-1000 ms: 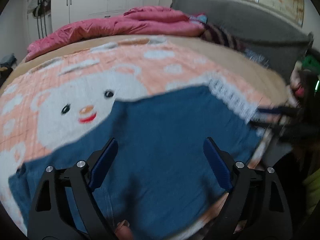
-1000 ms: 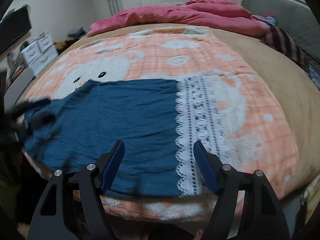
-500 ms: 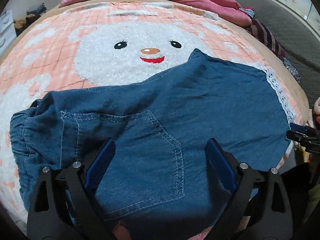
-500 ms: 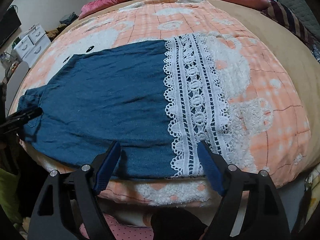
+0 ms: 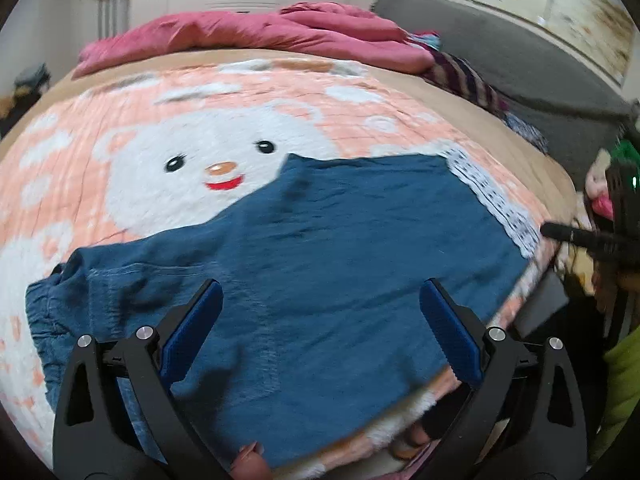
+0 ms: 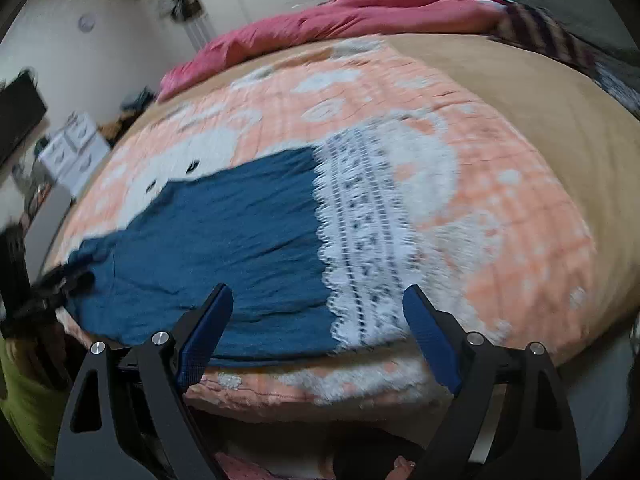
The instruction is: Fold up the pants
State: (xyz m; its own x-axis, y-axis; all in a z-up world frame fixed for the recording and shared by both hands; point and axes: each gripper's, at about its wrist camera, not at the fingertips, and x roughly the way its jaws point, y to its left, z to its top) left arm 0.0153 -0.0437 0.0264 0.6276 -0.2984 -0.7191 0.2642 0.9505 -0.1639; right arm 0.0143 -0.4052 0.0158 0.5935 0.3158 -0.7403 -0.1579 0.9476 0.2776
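The pants [image 5: 320,264] lay spread flat on the bed, on a peach blanket [image 5: 100,184] printed with a white bear face, close to the bed's near edge. Seen from the left wrist, their gathered waistband [image 5: 48,312] sat bunched at the far left, the blue denim ran rightward across the middle, and a white lace hem [image 5: 496,200] closed off the right end. The left gripper [image 5: 320,332] hung above the denim with its jaws wide apart; they had just been opening, nothing was pinched between them, and the blue pads [image 5: 192,332] stood clear of the cloth. At the right edge of that view the dark tip of the right gripper [image 5: 576,236] reached in just beside the lace, in front of a lime-green sleeve [image 5: 620,380]. Along the far side of the bed a pink duvet [image 5: 260,36] lay heaped, with striped fabric [image 5: 464,76] to its right and a grey padded headboard [image 5: 500,48] beyond. From the right wrist, a white drawer unit [image 6: 76,148] stood by the wall at left, and the left gripper showed as a dark blur at the waistband end. The denim filled the centre and the lace band [image 6: 360,232] lay right of it, over the blanket. The right gripper [image 6: 318,336] hovered over the near edge of the pants, its jaws also wide and just opened further, holding nothing. Tan bedding [image 6: 540,100] stretched bare to the right. Nothing lay on top of the pants.
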